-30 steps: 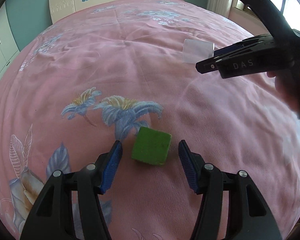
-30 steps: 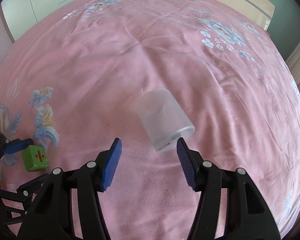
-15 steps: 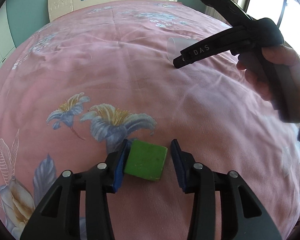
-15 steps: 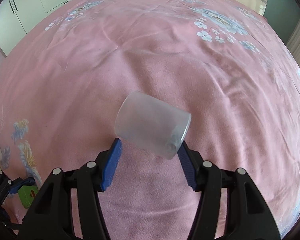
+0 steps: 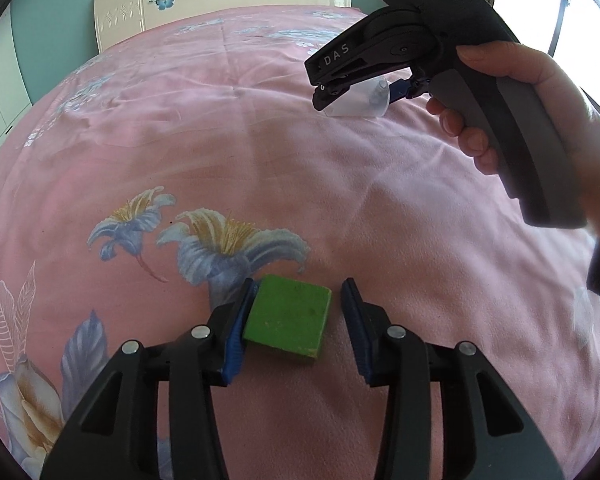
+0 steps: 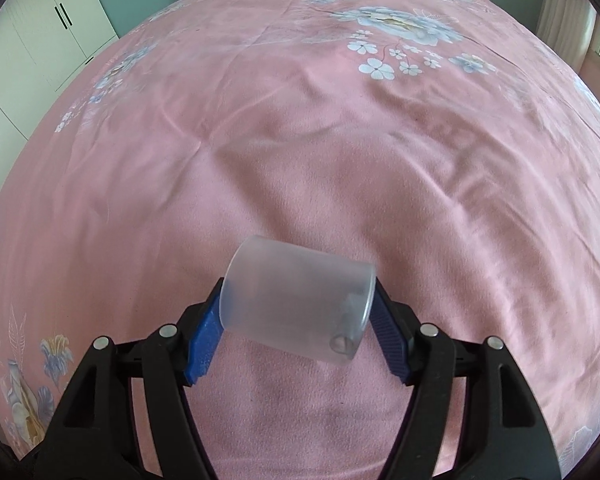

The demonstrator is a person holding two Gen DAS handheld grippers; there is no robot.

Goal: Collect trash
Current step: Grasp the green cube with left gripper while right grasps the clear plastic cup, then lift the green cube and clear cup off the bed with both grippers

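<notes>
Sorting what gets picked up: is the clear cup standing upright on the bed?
No, the clear cup lies on its side on the pink bedspread.

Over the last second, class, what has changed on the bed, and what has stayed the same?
The left gripper narrowed around the green block; one pad touches, the other shows a gap. The right gripper moved up to straddle the frosted plastic cup, its jaws now opening. Block and cup remain lying on the pink floral bedspread.
</notes>
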